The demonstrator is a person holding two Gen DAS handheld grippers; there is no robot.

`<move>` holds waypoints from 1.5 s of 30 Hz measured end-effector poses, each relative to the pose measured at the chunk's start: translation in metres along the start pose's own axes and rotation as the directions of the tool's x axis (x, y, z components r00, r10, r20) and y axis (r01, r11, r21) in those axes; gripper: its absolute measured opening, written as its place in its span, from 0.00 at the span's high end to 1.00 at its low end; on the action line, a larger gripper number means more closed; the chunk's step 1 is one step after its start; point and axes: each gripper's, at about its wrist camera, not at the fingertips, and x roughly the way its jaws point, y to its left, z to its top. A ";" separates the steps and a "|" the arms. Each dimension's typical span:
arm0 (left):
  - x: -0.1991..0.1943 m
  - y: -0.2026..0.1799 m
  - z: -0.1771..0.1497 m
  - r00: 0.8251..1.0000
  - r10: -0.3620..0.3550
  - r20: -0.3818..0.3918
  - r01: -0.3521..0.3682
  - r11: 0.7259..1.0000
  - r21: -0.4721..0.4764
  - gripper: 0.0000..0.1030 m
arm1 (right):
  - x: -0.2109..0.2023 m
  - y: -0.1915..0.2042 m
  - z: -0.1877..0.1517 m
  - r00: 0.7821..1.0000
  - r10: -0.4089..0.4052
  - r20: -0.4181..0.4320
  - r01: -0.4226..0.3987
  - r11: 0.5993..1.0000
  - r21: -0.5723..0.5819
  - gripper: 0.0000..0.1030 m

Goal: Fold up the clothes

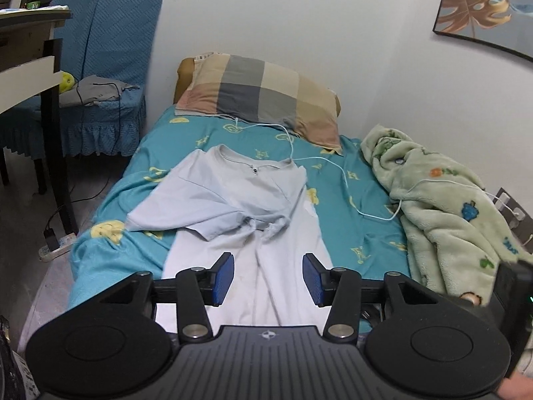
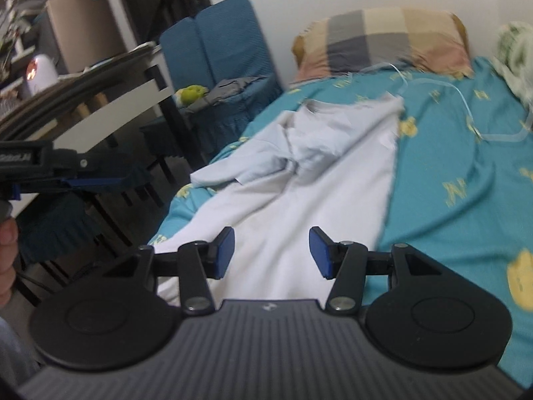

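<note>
A pale blue T-shirt [image 1: 240, 200] lies face up on the teal bedsheet [image 1: 353, 233], collar toward the pillow. Its right side and sleeve are folded over the chest, and the left sleeve spreads out flat. My left gripper [image 1: 268, 266] hovers over the shirt's lower half, open, with nothing between its blue pads [image 1: 223, 276]. In the right wrist view the shirt [image 2: 299, 183] stretches away in front of my right gripper [image 2: 271, 243], which is open and empty above the hem end. My left gripper [image 2: 126, 180] shows side-on at the left, off the bed's edge.
A checked pillow [image 1: 260, 96] lies at the head of the bed. A green fleece blanket [image 1: 443, 206] is heaped on the right, with a white cable [image 1: 346, 180] running across the sheet. A blue chair [image 1: 110, 66], a desk [image 1: 26, 66] and a floor power strip [image 1: 55, 246] stand on the left.
</note>
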 end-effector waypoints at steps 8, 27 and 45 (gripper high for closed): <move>-0.005 0.067 -0.006 0.997 0.075 -0.023 -0.077 0.992 -0.103 0.53 | 0.133 0.037 0.044 0.997 0.061 -0.051 -0.063 0.997 -0.034 0.48; 0.028 0.107 -0.016 0.991 0.103 -0.088 -0.118 0.976 -0.182 0.54 | 0.308 0.077 0.064 0.985 0.064 -0.162 -0.088 0.985 -0.149 0.74; 0.044 0.079 -0.020 0.991 0.082 -0.108 -0.095 0.988 -0.123 0.54 | 0.229 -0.057 0.154 0.999 0.007 0.045 -0.009 0.999 0.034 0.97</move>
